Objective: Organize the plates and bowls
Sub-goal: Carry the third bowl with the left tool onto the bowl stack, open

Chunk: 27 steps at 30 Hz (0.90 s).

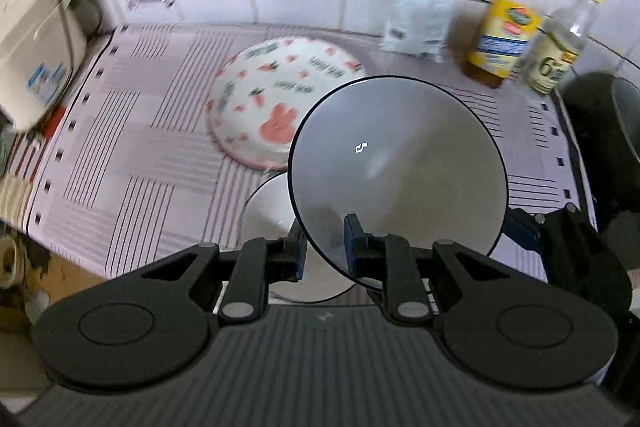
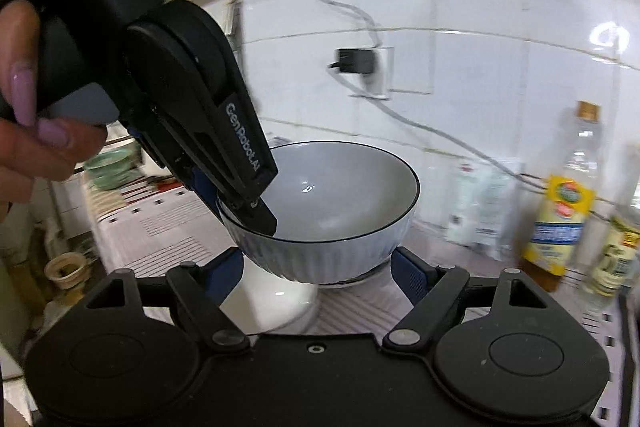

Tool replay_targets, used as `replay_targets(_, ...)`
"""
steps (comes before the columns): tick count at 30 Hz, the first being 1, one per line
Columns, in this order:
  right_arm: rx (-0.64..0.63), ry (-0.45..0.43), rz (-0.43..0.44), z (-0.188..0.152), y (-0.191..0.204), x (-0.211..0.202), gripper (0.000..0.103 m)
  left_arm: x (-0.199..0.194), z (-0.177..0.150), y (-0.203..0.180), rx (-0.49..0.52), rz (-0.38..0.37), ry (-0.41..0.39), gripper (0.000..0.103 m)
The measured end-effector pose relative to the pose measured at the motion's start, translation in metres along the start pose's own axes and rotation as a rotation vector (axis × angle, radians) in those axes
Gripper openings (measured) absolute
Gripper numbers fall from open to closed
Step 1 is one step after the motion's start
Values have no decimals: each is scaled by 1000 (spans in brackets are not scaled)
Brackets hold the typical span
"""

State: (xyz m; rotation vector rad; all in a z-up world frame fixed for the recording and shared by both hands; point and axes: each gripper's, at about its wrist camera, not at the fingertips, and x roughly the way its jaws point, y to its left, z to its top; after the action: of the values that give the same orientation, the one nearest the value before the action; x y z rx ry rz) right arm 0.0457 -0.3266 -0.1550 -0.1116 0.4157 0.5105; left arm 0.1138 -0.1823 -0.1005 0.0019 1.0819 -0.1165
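On a bench [image 1: 132,131] under a pink striped cloth, a white rabbit-patterned ceramic plate [image 1: 280,99] lies at left. Just right of it, the left tool [image 1: 325,245] pinches the near rim of a white, black-edged ribbed ceramic bowl [image 1: 400,163], one finger inside and one outside, holding it tilted above a plain white plate [image 1: 268,215]. The right tool [image 2: 318,267] stands spread wide, its blue-padded fingers flanking the bowl's base without pressing it. Clear plastic bottles [image 1: 516,7] line the tiled wall at right.
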Motion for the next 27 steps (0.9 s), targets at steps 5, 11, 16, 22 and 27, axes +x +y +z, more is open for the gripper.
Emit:
replay_targets(5,-10,33,59,-4,15,19,85,16,-7,23,-52,13,36,17)
replay_targets(11,-53,94,80,-11,30,34,85,43,-10,35,-118,21,98,17)
replay_targets(16,-71,162,77,-13,33,46,85,60,-11,41,-139,9,153,18)
replay_targets(22,-161,185,24,-14,49,56,85,72,-11,43,-150,28,164,21)
replay_targets(27,-116,192,7,-15,47,60,85,72,-12,36,-88,49,162,22)
